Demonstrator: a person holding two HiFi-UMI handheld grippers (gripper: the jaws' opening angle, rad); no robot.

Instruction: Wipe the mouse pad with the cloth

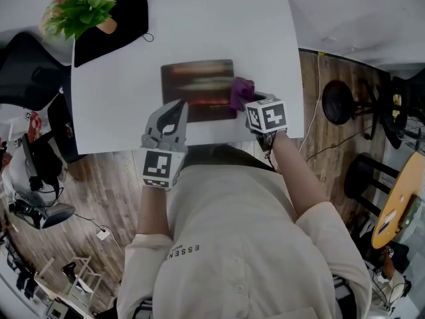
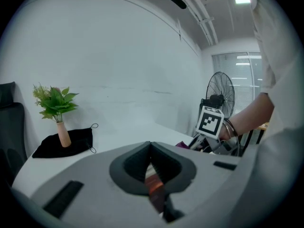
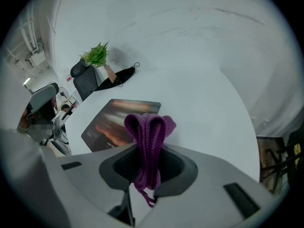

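White table (image 1: 219,25), flat matte rectangular top, filled the upper middle of the head view. Wood plank floor (image 1: 106,178) ran below it.

Mouse pad (image 1: 197,88) lay flat at frame centre: thin dark rectangle with a glossy sheen and blurred orange-red streaks in the print. In the right gripper view it sat left of centre (image 3: 114,122).

Black fabric mat (image 1: 109,28) was at the upper left corner of the table, soft and limp, with thin cord loops at its edges. A leafy green plant (image 1: 80,8) stood on it in a slim tapered tan vase (image 2: 62,134).

Left gripper (image 1: 174,111) was grey moulded plastic with dark pads, and its tips were over the pad's lower left edge. Its own view (image 2: 151,146) showed the jaws clenched together at the tips. A sliver of the pad's reddish print showed in the gap below them. Couldn't tell if it pinched the pad or only sat on it.

Right gripper (image 1: 252,100) was at the pad's right edge, jaws clamped (image 3: 149,151) on the cloth (image 3: 149,127). The cloth was purple ribbed knit, folded into a bunched loop above the jaws, with a frayed tail hanging below. In the head view the cloth (image 1: 241,92) overlapped the pad's upper right part.
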